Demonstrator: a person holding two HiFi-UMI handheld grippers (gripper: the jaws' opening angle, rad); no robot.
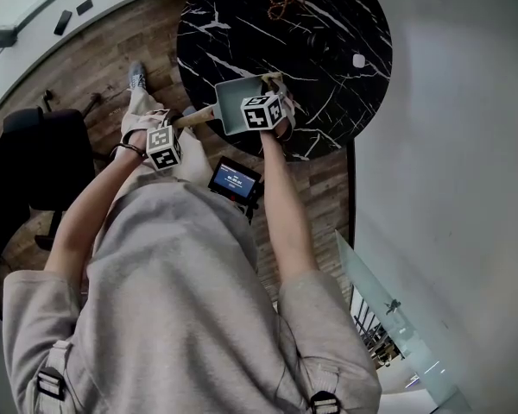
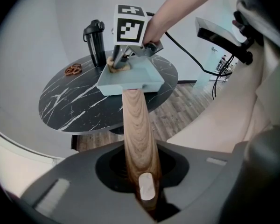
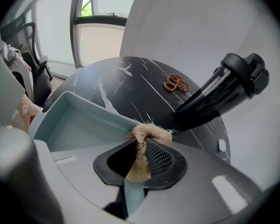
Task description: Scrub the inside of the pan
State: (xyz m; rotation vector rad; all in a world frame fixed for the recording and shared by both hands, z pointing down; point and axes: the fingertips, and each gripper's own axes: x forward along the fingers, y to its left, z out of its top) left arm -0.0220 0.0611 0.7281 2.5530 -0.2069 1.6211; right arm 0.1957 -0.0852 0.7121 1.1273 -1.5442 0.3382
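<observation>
On the black table (image 1: 328, 33), left tool (image 1: 178, 129) grips the pan handle (image 1: 196, 116), right tool (image 1: 274, 86) reaches into the pan (image 1: 233, 100).

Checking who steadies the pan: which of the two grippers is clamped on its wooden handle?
The left gripper, shut on the wooden handle; the right gripper instead pinches a tan fibrous scrubber at the pan.

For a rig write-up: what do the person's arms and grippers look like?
The left gripper and right gripper are grey plastic shells with a dark oval recess around the jaws. Each carries a white cube printed with black square markers. A black cable trails from the right one. The person wears a grey short-sleeved top and a dark wristband.
</observation>
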